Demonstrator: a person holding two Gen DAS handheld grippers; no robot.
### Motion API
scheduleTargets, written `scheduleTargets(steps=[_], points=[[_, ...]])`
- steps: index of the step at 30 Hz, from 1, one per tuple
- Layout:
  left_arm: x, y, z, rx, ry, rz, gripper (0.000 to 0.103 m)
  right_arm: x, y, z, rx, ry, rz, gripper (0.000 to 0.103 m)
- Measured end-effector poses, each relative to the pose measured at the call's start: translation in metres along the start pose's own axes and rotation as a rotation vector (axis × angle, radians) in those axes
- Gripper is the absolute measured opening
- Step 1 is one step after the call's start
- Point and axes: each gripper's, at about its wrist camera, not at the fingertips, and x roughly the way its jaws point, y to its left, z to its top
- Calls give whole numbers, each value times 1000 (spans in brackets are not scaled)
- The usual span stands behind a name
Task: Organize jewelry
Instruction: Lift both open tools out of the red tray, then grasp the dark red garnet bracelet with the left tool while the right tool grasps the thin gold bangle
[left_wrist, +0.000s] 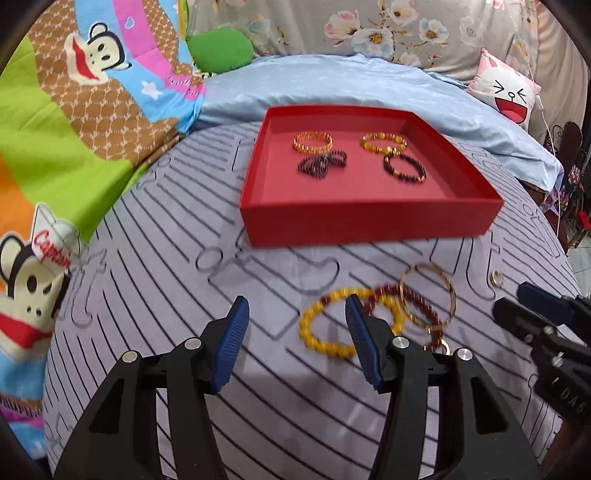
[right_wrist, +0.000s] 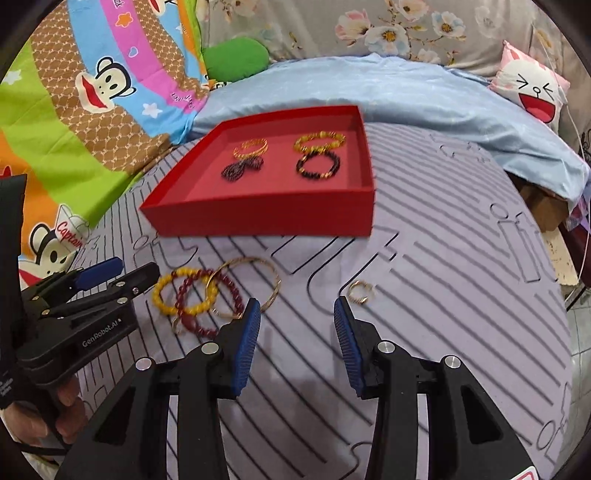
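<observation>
Across the middle of both wrist views lies a grey foam mat with dark stripes (left_wrist: 155, 295), and on it, toward the upper centre of each frame, sits a shallow square red cardboard tray (left_wrist: 365, 221). Inside the tray you see four pieces: a gold bead bracelet (left_wrist: 313, 142) at the rear left, a yellow-gold bead bracelet (left_wrist: 384, 143) at the rear right, a twisted dark bead strand (left_wrist: 322, 164) at the front left, and a black bead bracelet (left_wrist: 404, 169) at the front right, touching the yellow-gold one. Below the tray, loose on the mat, a yellow bead bracelet (left_wrist: 325, 325), a dark red bead bracelet (right_wrist: 207, 306) and a thin gold metal bangle (left_wrist: 428, 291) overlap one another in a cluster, while a small gold ring (right_wrist: 361, 292) lies apart, toward the right of the right wrist view. Your left gripper (left_wrist: 297, 332) stands with its blue-padded jaws partly open and nothing between them; its right finger (left_wrist: 364, 347) covers part of the yellow bracelet in the left wrist view. Your right gripper (right_wrist: 297, 332) likewise has its jaws partly open and empty, with bare mat between the pads and the ring just beyond its right finger (right_wrist: 349, 347). At the lower left of the right wrist view your hand (right_wrist: 62, 417) grasps the left gripper's handle.
</observation>
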Motion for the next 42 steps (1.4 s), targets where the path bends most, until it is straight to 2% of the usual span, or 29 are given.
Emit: scheduleTargets(steps=[2,11,19,22,26,39,42], points=[[0,1,-5,-10,5,16,52,5,7,-2,-13,5,3,53],[3,28,-13,-89,36,18,52,33,35,5,-64,29,14,67],[4,37,-11,-114,36,-2,52,52,43,14,-78,41,1,67],[5,36,-10,-112,37,-8,52,52,44,14,-91,33,-9,59],[6,34,-11,-117,43,-29,52,50,40,12,-84,32,-2,58],[2,-1,-7,-80,55,-149,52,1,1,-4,-4,-19,-41,58],[7,-13,-6,-58,54,-153,52,-5,-6,-9,12,-21,-47,58]])
